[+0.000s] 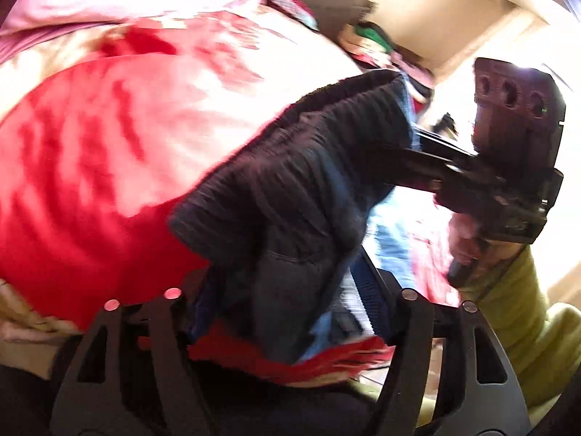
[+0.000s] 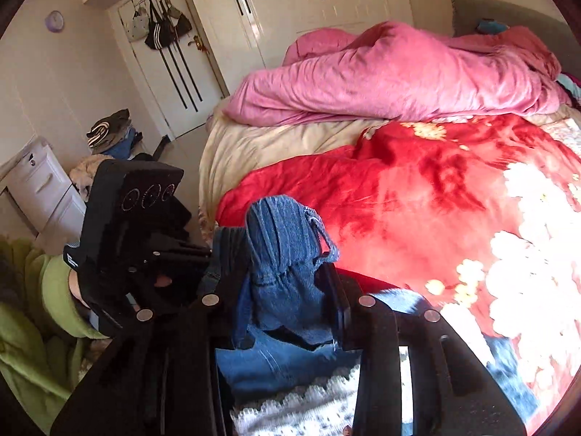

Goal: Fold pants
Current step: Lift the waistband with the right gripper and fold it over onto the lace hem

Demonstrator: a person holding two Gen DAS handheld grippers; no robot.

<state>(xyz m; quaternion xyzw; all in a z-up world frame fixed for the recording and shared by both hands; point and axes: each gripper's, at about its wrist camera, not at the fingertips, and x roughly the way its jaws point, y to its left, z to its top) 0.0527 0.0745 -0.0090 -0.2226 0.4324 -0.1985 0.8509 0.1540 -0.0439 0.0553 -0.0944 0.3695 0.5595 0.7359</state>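
The blue denim pants with a ribbed elastic waistband hang bunched between my two grippers above the bed. My right gripper is shut on the waistband; it also shows in the left wrist view, gripping the far end of the band. My left gripper is shut on the near end of the dark, shadowed waistband; it shows in the right wrist view at the left, held by a hand in a green sleeve. The pant legs hang down below.
A red flowered blanket covers the bed, with a pink duvet heaped behind it. A white lace cloth lies below. A grey drawer unit, a clothes pile and a door with hanging bags stand at left.
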